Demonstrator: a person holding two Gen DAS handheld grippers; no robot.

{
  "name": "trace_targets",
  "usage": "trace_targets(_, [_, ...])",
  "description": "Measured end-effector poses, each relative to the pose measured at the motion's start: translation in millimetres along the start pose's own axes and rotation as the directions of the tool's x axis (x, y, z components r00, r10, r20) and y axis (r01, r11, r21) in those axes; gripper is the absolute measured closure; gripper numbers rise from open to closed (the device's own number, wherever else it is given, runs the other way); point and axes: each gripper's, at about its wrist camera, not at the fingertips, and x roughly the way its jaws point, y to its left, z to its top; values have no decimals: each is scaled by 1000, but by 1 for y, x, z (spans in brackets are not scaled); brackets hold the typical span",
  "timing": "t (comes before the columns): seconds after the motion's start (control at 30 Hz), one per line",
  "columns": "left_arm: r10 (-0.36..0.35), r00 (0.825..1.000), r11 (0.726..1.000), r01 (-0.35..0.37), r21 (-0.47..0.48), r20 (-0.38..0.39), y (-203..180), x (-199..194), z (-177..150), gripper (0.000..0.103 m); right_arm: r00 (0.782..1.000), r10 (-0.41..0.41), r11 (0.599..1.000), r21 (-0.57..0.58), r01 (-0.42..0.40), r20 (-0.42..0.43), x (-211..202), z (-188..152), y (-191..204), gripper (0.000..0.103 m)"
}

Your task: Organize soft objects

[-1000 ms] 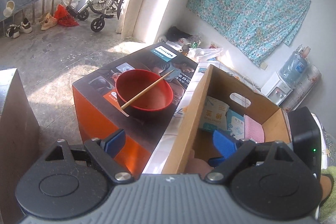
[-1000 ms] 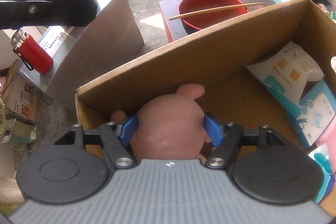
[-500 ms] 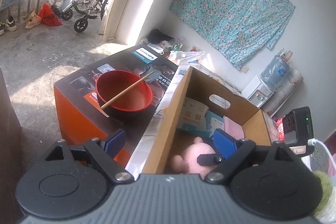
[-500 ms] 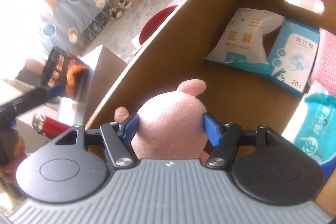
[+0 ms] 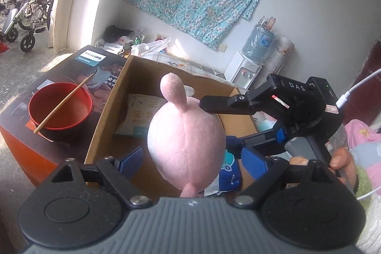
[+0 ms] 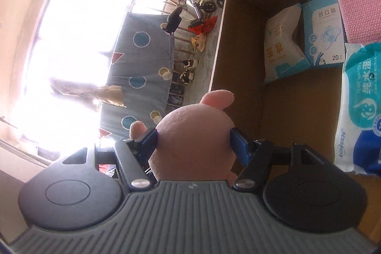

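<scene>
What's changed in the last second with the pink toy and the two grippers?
The right gripper, shut on the pink toy throughout, has rolled sideways and carried it from low in the box up between the left gripper's open fingers. The left gripper has closed in but not gripped. The packs in the box and the red bowl have stayed put.

The pink plush (image 5: 185, 142) hides the box floor; wet wipes (image 6: 362, 108) run off-frame.
</scene>
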Motion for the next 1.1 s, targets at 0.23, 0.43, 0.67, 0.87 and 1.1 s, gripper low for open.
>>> trace_targets(0.23, [15, 1000, 1000, -15, -10, -25, -9, 15, 2, 31, 999, -16, 1000, 4, 15, 34, -16, -7, -1, 32])
trace_targets(0.43, [154, 979, 982, -138, 126, -131, -24, 47, 13, 32, 979, -46, 999, -6, 48, 201, -63, -19, -10, 32])
trace_targets(0.67, [418, 830, 892, -299, 340, -369, -31, 153, 22, 31, 961, -25, 997, -62, 43, 275, -94, -36, -11, 31])
trace_targets(0.87, [400, 818, 911, -303, 281, -414, -36, 181, 30, 25, 953, -26, 994, -90, 56, 301, -112, -40, -12, 30])
trace_targets(1.1, [226, 891, 974, -203, 98, -394, -43, 152, 37, 21, 949, -24, 994, -93, 56, 314, -119, -46, -15, 29])
